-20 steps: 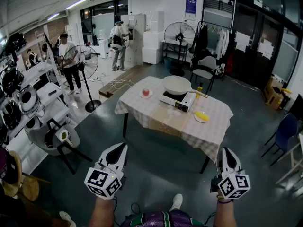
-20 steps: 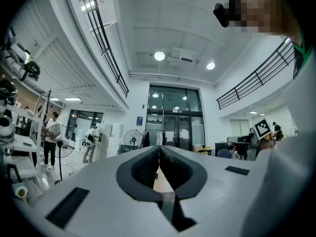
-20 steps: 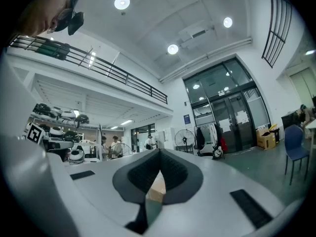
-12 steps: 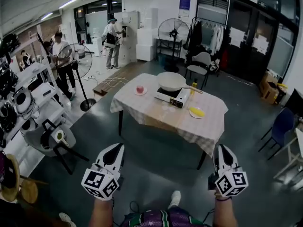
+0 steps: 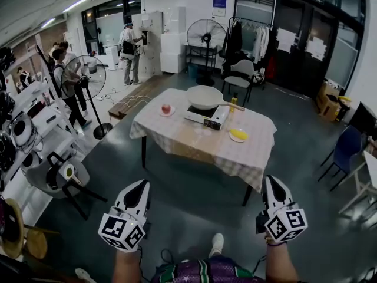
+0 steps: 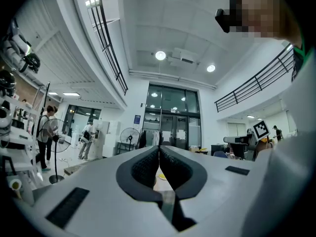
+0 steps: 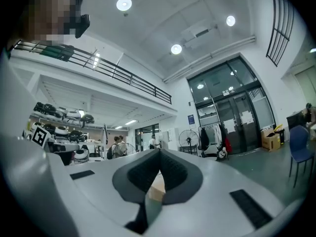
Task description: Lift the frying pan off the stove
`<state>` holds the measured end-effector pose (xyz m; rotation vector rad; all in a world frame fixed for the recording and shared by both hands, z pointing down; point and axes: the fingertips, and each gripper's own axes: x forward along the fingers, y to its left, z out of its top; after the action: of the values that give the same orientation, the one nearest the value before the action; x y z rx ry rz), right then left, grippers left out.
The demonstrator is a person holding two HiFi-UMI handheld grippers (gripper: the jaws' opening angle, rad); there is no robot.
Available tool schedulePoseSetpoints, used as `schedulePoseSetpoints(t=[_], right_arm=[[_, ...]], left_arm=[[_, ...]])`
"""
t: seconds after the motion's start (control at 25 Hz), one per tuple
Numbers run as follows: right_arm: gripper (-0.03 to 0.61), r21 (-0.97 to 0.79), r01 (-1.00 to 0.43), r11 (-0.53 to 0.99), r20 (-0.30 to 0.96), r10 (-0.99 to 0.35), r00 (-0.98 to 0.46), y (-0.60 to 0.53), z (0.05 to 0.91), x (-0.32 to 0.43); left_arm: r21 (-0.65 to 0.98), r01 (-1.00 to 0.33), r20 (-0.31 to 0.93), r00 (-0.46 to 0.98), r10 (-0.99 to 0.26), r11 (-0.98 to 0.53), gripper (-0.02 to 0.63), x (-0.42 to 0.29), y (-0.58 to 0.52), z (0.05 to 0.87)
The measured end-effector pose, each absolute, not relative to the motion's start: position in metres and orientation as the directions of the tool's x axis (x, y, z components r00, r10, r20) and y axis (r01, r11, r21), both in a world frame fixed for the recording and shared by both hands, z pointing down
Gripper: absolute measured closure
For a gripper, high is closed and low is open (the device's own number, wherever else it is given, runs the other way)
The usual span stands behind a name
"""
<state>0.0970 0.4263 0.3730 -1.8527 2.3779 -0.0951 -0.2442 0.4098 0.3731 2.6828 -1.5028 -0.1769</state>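
White metal shelving (image 5: pixel 36 118) loaded with rounded appliances stood at the far left. Beside it was a person in a white shirt (image 5: pixel 60 69), next to a black pedestal fan (image 5: pixel 83 75).

Low in the head view, the left hand-held gripper (image 5: pixel 143 185) pointed forward over the dark grey-green floor (image 5: pixel 194 208), well short of the bench. In the left gripper view its dark ribbed pads (image 6: pixel 145 167) were pressed together at the tips, with nothing pinched between them.

Further off, near the middle, stood the rectangular bench covered by a beige-and-white checked cloth (image 5: pixel 177 137). On its left part lay a small round red fruit on a white saucer (image 5: pixel 166 108). Near the middle of the bench sat a white square portable stove (image 5: pixel 206 119). The pale cream round frying pan (image 5: pixel 203 97) rested on top of it, and its light wooden handle (image 5: pixel 232 105) stuck out to the right. Right of the stove, near the front edge, lay a yellow item on a white plate (image 5: pixel 238 135); what it was could not be made out.

The right hand-held gripper (image 5: pixel 270 181) hovered low at the right, also well apart from the bench. In the right gripper view its dark pads (image 7: pixel 173 174) met at the tips, gripping nothing. A blue chair (image 5: pixel 347 149) stood at the far right.
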Motion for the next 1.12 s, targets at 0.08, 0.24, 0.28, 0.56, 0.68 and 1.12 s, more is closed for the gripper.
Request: schedulePoseSetpoints(t=[0.08, 0.24, 0.28, 0.56, 0.68, 1.12], right_arm=[[0.572, -0.127, -0.96, 0.249, -0.063, -0.968, -0.242, 0.424, 0.373, 0.094], [0.572, -0.137, -0.957, 0.255, -0.061, -0.967, -0.249, 0.415, 0.377, 0.084], [0.572, -0.14, -0.956, 0.258, -0.059, -0.966, -0.252, 0.413, 0.378, 0.081], [0.572, -0.131, -0.947, 0.292, -0.047, -0.956, -0.288, 0.388, 0.373, 0.061], [0.572, -0.139, -0.938, 0.318, -0.059, -0.948, -0.313, 0.367, 0.379, 0.058], [0.571, -0.132, -0.913, 0.387, -0.12, -0.92, -0.373, 0.188, 0.367, 0.104]], left_arm=[[0.112, -0.842, -0.073, 0.523, -0.849, -0.528, 0.591, -0.245, 0.411, 0.378], [0.113, -0.846, -0.059, 0.517, -0.854, -0.521, 0.591, -0.252, 0.409, 0.385], [0.113, -0.848, -0.055, 0.516, -0.855, -0.518, 0.591, -0.253, 0.407, 0.386], [0.109, -0.844, -0.044, 0.523, -0.851, -0.525, 0.591, -0.259, 0.388, 0.387], [0.116, -0.843, -0.045, 0.523, -0.851, -0.525, 0.591, -0.261, 0.371, 0.393], [0.091, -0.88, -0.053, 0.462, -0.885, -0.465, 0.591, -0.224, 0.218, 0.386]])
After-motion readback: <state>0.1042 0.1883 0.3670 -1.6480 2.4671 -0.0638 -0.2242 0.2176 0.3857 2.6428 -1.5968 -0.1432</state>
